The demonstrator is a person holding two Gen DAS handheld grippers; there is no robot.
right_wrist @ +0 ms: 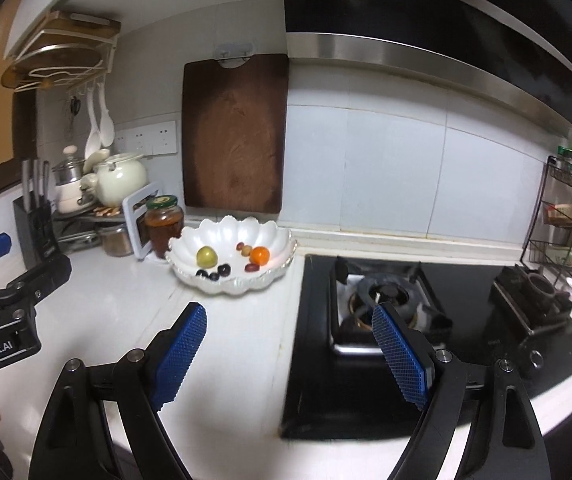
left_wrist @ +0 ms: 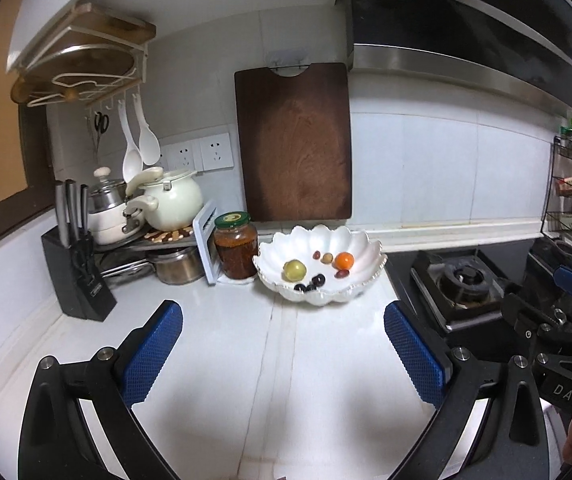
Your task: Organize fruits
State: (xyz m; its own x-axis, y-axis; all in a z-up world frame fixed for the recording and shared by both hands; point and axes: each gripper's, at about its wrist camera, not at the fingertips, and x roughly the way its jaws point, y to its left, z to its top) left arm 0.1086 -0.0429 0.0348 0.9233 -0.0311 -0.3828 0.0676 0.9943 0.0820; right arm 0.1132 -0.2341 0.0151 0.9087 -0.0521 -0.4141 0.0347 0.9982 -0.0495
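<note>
Both black, blue-padded grippers, the left gripper and the right gripper, are hovering side by side, tilted slightly downward over the white countertop, jaws spread and empty, well short of the white scalloped ceramic bowl holding the small fruits.

White scalloped ceramic bowl: glossy glaze, pearly sheen, fluted walls.
White stone-look table: smooth, polished, faint seams.
Dark brown wooden cutting board: matt, grain visible, paler worn centre.
Clear glass jar with green metal lid: shiny.
Black glass cooktop: glossy; dark cast-metal burner: dull, rough.
Range hood with brushed steel trim: satin metal under a glossy black panel.
Cream enamel kettle: smooth, shiny.
Blue rubbery gripper fingers: matt, diamond-knurled texture on black plastic arms.
</note>
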